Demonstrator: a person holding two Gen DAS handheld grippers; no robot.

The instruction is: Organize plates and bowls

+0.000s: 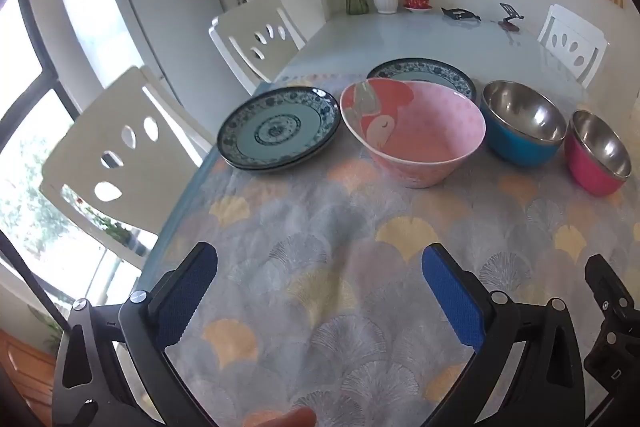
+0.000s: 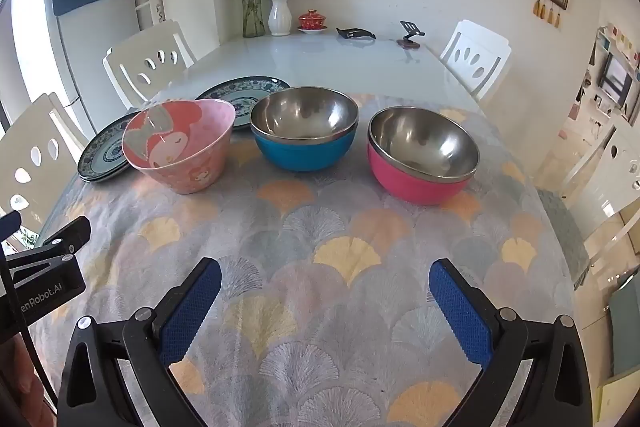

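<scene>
Both grippers hover over the near part of the desk (image 2: 328,63), angled down at the patterned cloth (image 2: 320,267), nothing held. Left gripper (image 1: 320,267) jaws spread wide, empty, only cloth between the blue pads (image 1: 188,291). Right gripper (image 2: 325,281) the same: jaws wide apart, empty. Dishes sit in a row across the cloth, well ahead of both grippers. From the left: a stack of blue-patterned plates (image 1: 278,127), then a pink cartoon bowl (image 1: 412,131) just beside it, its rim overlapping the stack in the right wrist view. Behind the pink bowl lies another blue-patterned plate (image 1: 424,73), partly hidden. Right of the pink bowl stands a blue steel-lined bowl (image 2: 304,131), then a pink steel-lined bowl (image 2: 422,155), each apart from its neighbour. All bowls upright and empty. White chairs (image 1: 252,39) line the desk; vases with flowers (image 2: 279,11) stand at the far end.
</scene>
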